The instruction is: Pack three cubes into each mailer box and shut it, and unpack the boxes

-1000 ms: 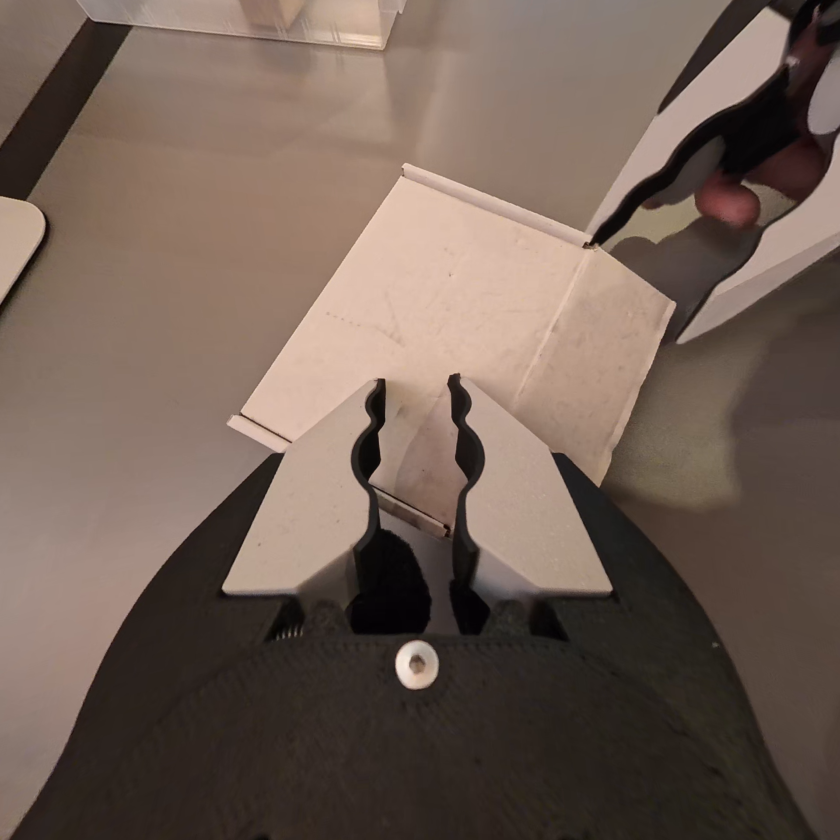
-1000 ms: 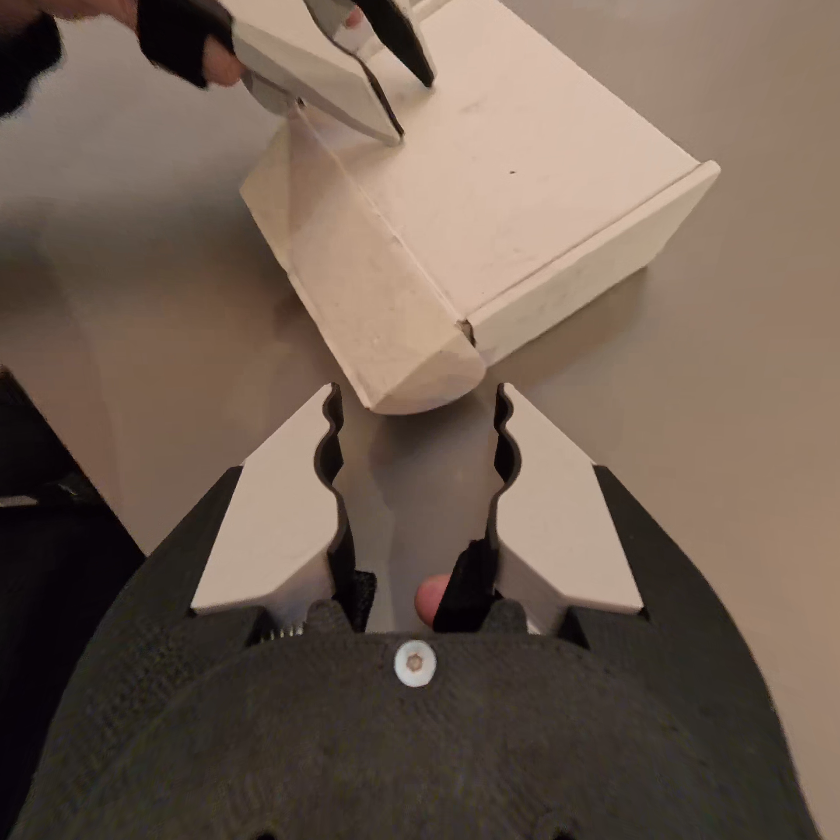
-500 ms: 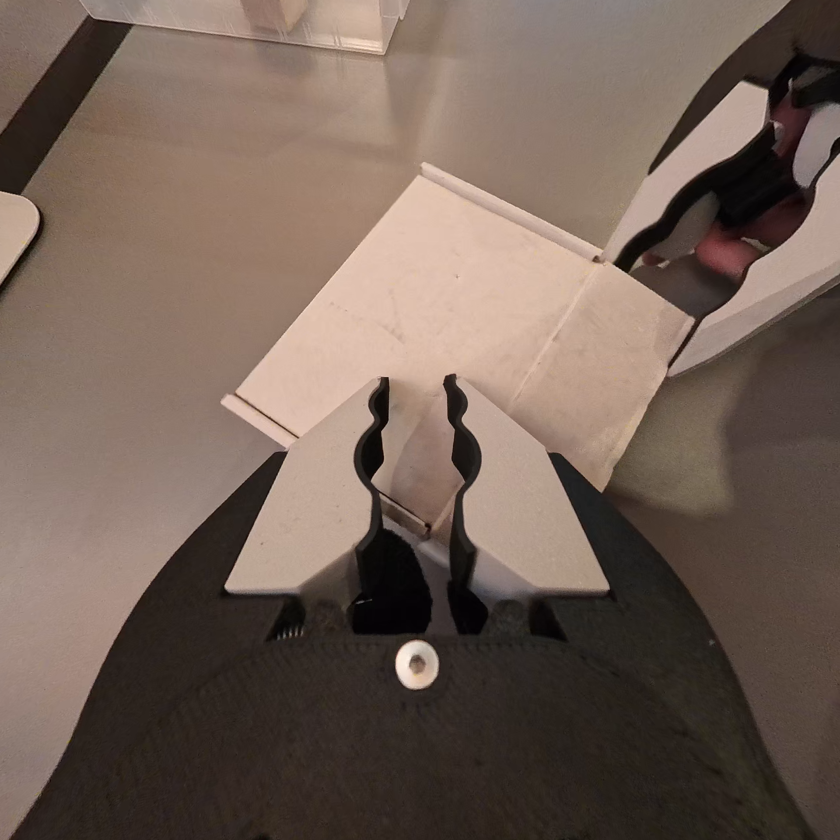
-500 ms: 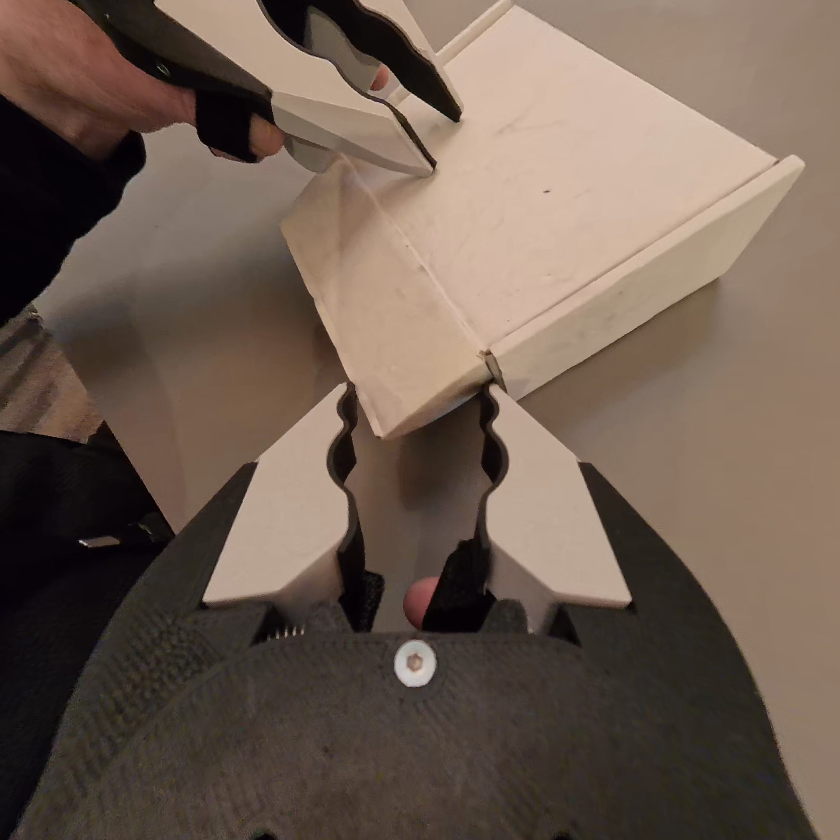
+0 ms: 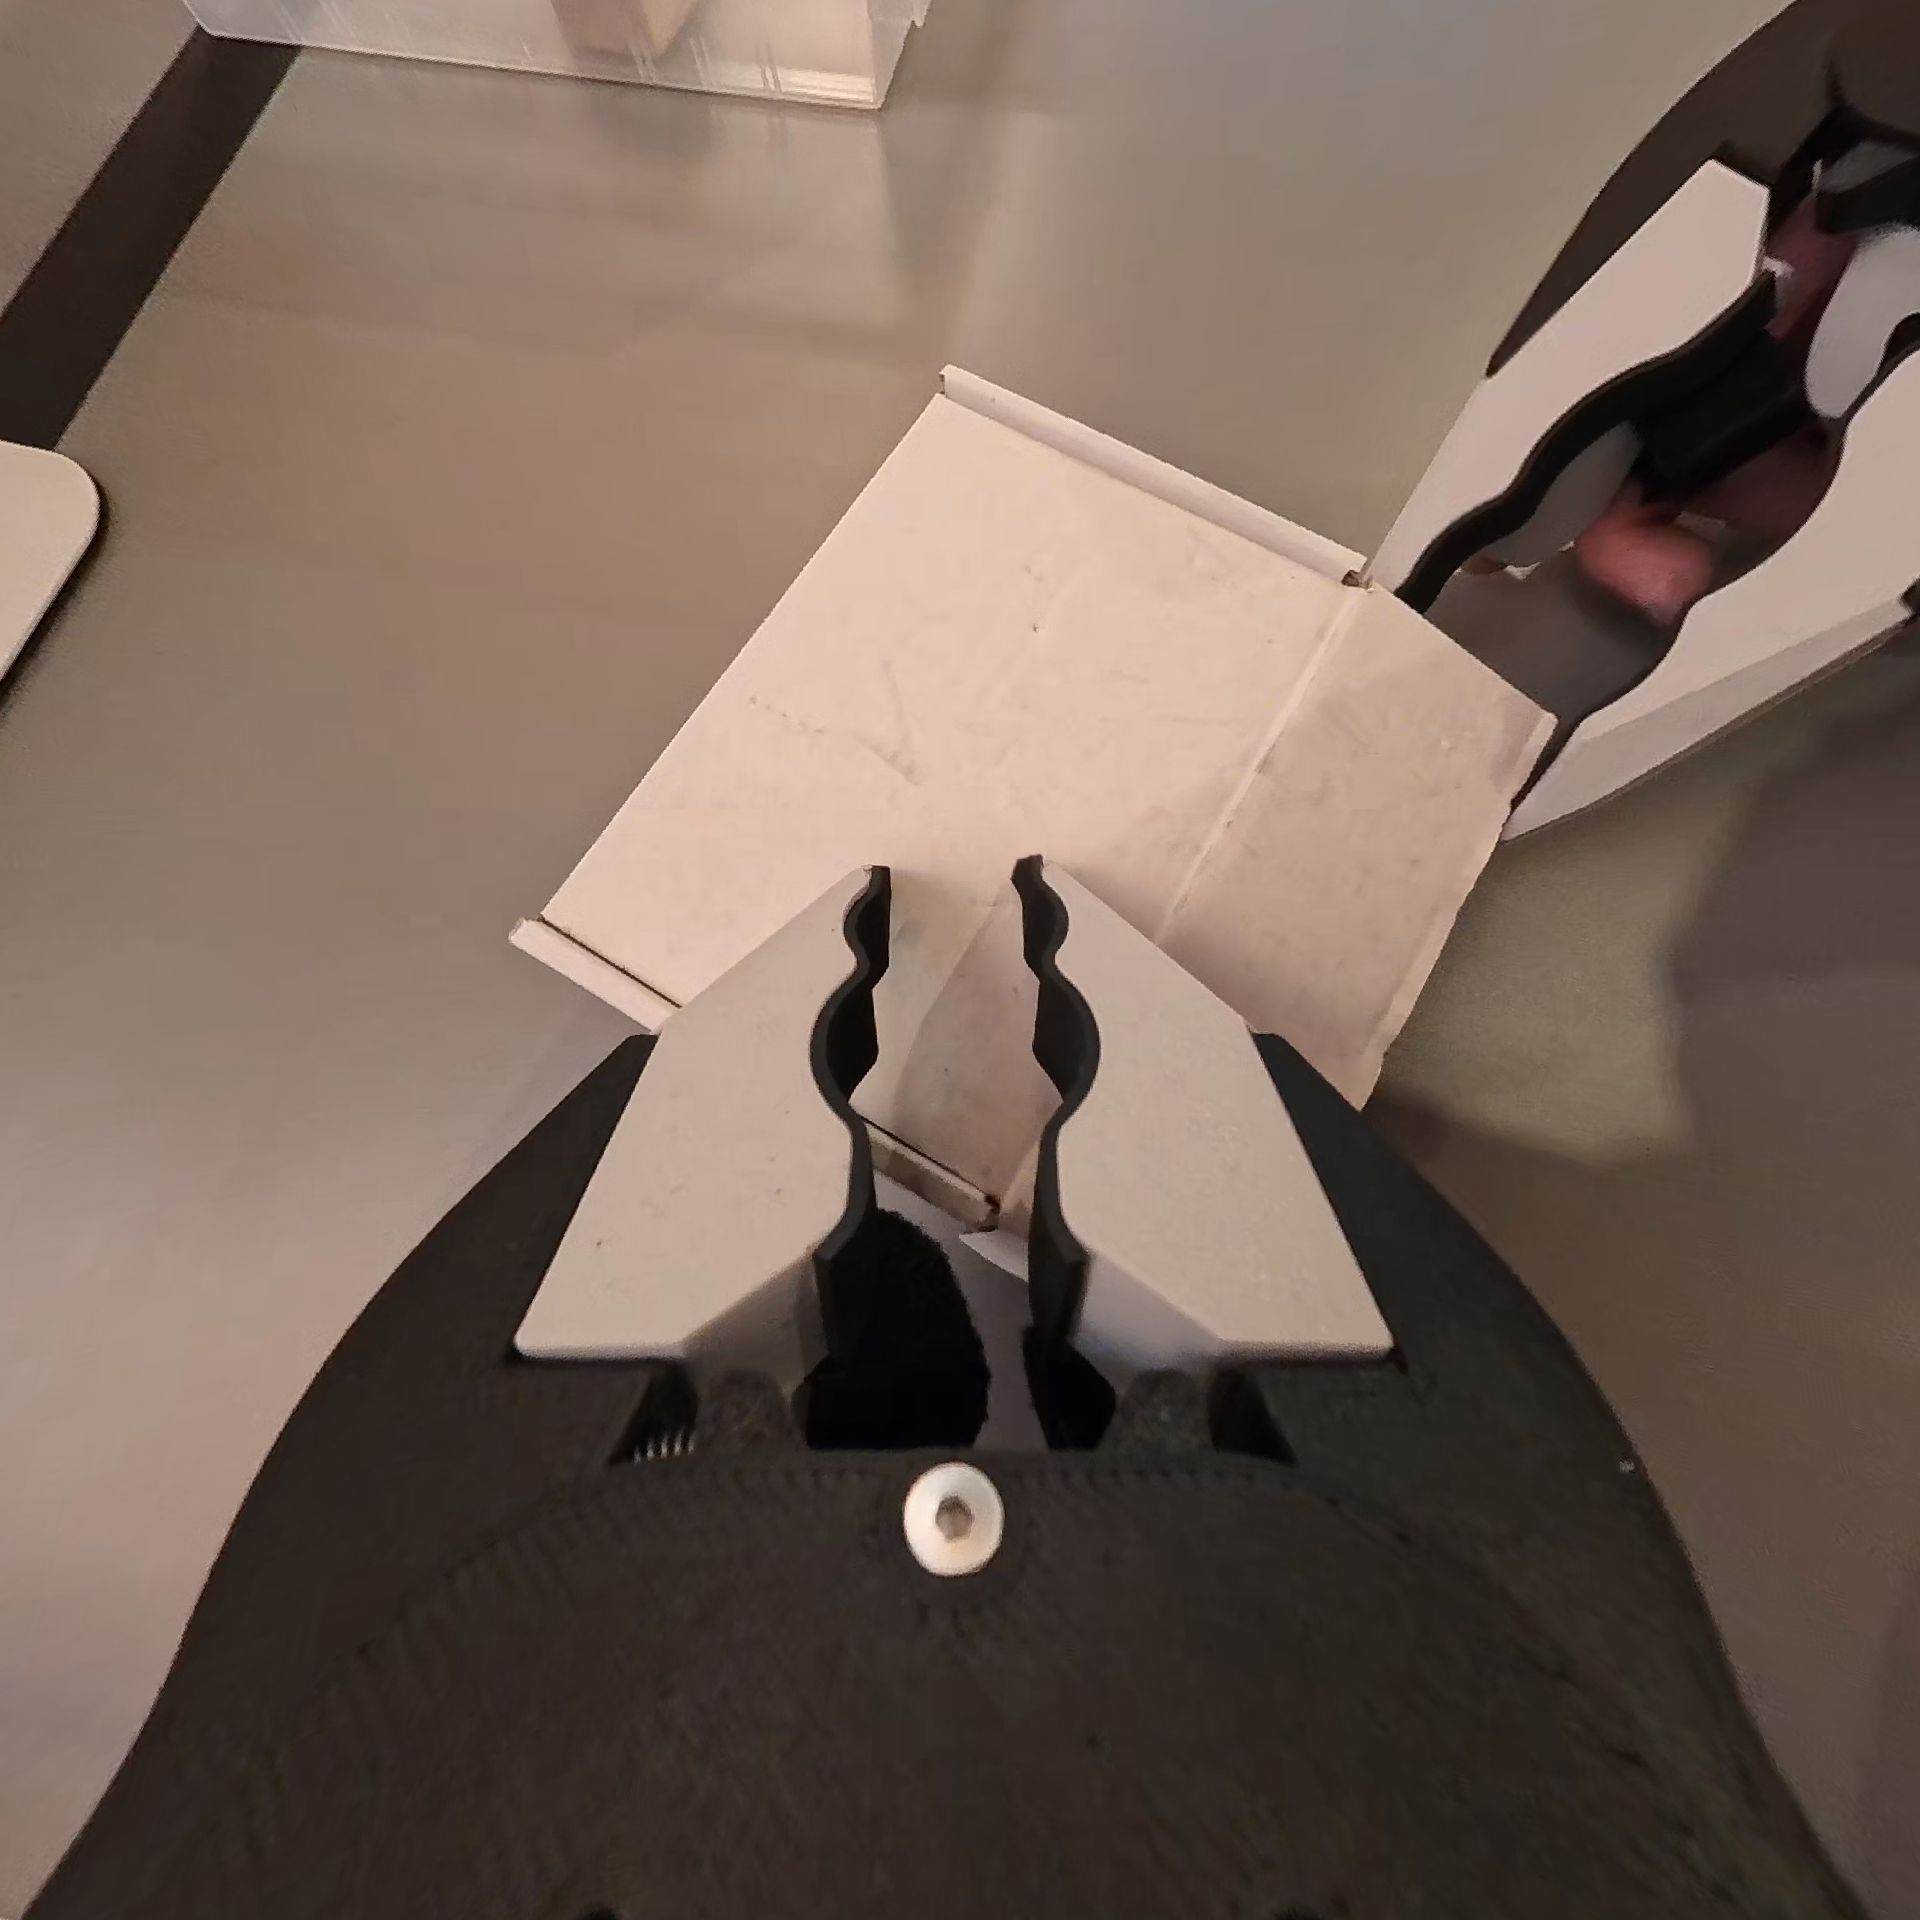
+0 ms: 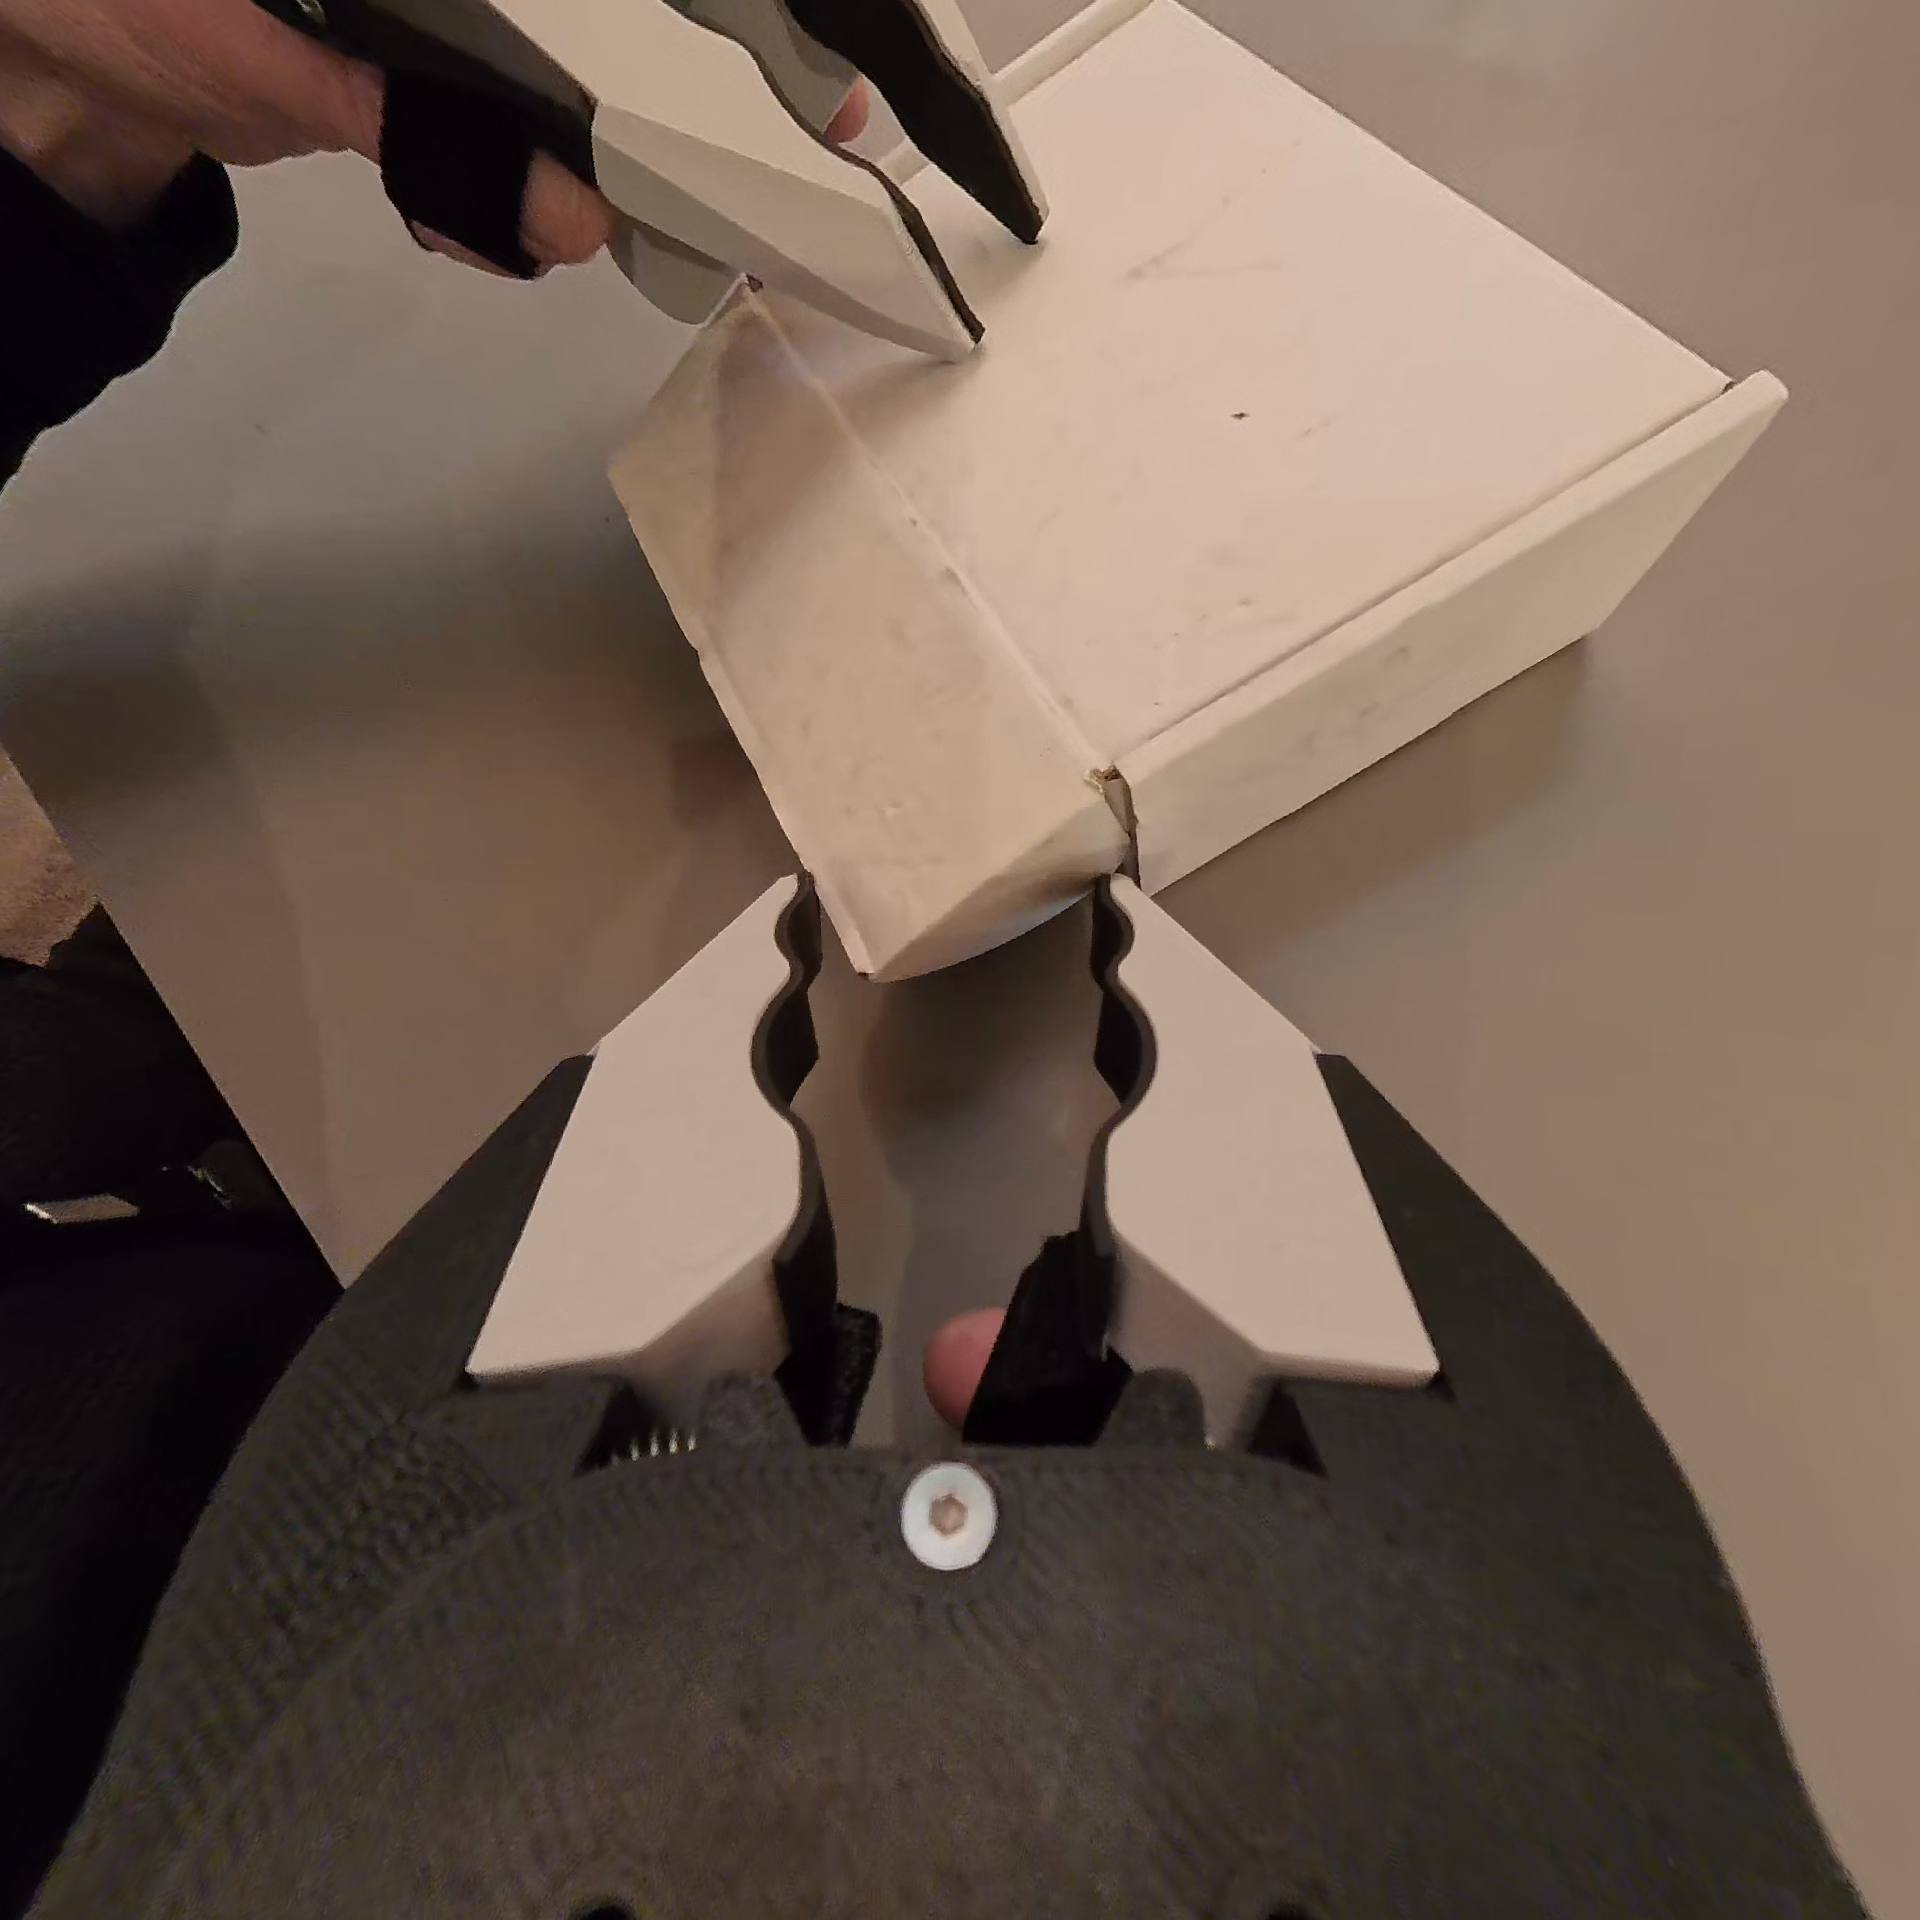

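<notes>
A white mailer box (image 5: 987, 675) lies on the grey table with its lid down; it also shows in the right wrist view (image 6: 1299, 468). Its front flap (image 6: 883, 675) sticks out and slopes down, untucked, and shows in the left wrist view (image 5: 1351, 790). My left gripper (image 5: 951, 878) is open, with its fingertips resting on the lid near the flap's fold; the right wrist view shows it from across the box (image 6: 1000, 286). My right gripper (image 6: 954, 894) is open, with the flap's near corner between its fingertips; it also shows in the left wrist view (image 5: 1455, 712). No cubes are visible.
A clear plastic container (image 5: 520, 52) stands at the far edge of the table, with a pale block (image 5: 623, 16) inside. A white rounded object (image 5: 31, 551) lies at the far left. The table's edge (image 6: 208, 1039) runs close to my right gripper's left side.
My right gripper has moved in to the flap, so that the flap's corner now sits between its fingertips. My left gripper has stayed on the lid.
</notes>
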The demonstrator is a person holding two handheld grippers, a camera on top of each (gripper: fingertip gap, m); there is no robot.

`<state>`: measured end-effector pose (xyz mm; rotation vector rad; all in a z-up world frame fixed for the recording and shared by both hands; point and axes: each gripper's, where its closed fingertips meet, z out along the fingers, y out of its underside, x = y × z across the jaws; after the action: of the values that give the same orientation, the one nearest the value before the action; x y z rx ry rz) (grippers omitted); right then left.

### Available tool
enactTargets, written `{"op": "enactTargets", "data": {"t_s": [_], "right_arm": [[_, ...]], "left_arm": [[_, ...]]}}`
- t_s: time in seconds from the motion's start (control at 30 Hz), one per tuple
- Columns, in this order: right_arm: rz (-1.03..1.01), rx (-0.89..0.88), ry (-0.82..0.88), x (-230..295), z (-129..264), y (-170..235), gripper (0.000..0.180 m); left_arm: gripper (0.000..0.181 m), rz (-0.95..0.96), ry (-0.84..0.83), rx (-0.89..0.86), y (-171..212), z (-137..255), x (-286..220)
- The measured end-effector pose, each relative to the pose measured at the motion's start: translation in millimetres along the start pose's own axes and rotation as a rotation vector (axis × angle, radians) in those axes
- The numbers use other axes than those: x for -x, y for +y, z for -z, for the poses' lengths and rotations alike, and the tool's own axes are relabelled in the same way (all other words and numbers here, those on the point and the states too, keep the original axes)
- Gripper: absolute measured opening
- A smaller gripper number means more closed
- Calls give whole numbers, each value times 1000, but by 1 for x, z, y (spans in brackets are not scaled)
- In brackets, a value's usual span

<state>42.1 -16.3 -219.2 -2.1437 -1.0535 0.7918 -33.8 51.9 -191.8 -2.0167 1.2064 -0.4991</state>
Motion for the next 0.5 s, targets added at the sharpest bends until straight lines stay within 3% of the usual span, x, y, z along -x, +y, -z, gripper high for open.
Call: {"op": "enactTargets", "data": {"t_s": [0.07, 0.2, 0.3, 0.5], "right_arm": [[0, -2, 2, -1, 0, 0, 50], [10, 19, -12, -2, 0, 3, 47], [3, 17, -31, 0, 0, 3, 46], [36, 28, -43, 2, -2, 3, 44]], "left_arm": [[21, 8, 11, 19, 2, 5, 2], [40, 123, -8, -79, -3, 44, 11], [46, 221, -38, -88, 20, 67, 8], [41, 311, 20, -41, 63, 46, -27]]}}
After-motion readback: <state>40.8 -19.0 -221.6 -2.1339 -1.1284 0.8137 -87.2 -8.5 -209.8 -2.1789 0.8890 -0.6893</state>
